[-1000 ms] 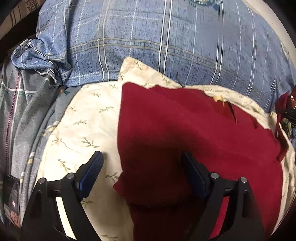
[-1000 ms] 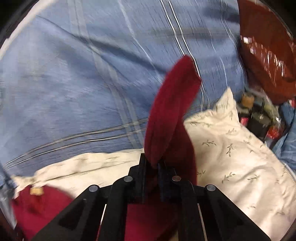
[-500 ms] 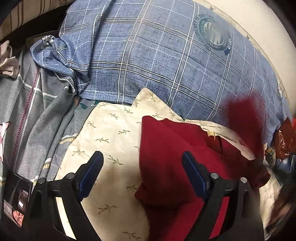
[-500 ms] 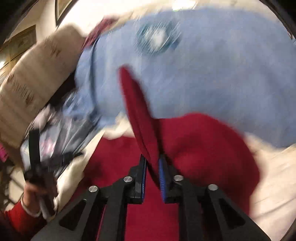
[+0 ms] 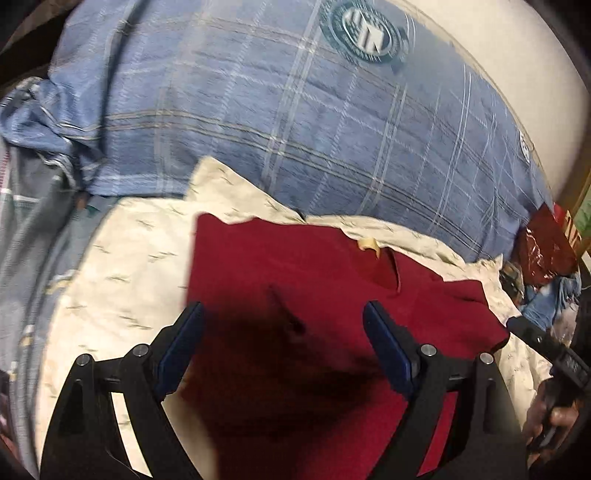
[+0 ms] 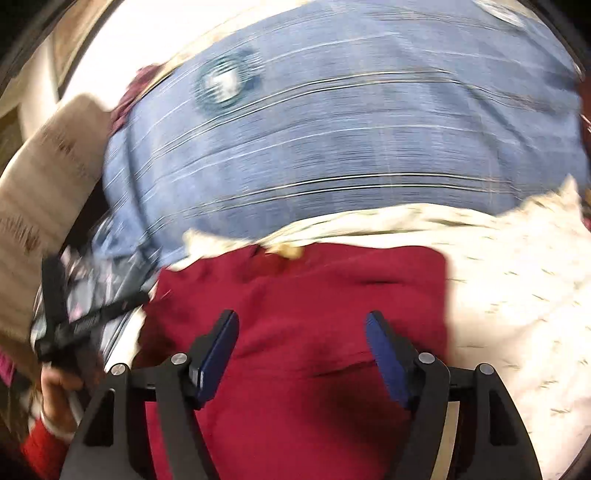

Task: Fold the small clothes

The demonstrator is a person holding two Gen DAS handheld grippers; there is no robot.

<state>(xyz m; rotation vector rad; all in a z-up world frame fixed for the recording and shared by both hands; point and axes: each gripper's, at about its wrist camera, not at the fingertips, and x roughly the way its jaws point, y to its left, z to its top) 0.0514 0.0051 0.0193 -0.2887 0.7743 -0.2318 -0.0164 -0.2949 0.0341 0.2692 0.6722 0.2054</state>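
Two grippers over one bed, and nothing held by either. Largest of all, behind everything: blue plaid bedding [image 5: 295,122], bulging like a pillow. In front of it, a cream sheet with small leaf sprigs [image 5: 122,266]. Spread flat upon that, the red garment [image 5: 295,280], its near part folded over, a pale tag at the collar edge. Above the garment, left gripper [image 5: 282,347] with jaws wide apart, nothing between the pads, its shadow dark on the cloth. Right gripper [image 6: 301,354] likewise released, jaws just been opening, only flat red cloth beneath and none pinched. At the far right of the left view, a shiny red packet [image 5: 543,251] among clutter.

Likely trouble from here: fold springing back, since nothing pins it and the sheet below looks soft and rumpled. Uneven edges probable if either gripper pinches sheet together with garment. Top layer easily dragged askew by a low pad passing across.

Writing: round teal emblem [image 5: 365,33] on the bedding, pale lettering inside, too blurred to read. Nothing legible on the collar tag.
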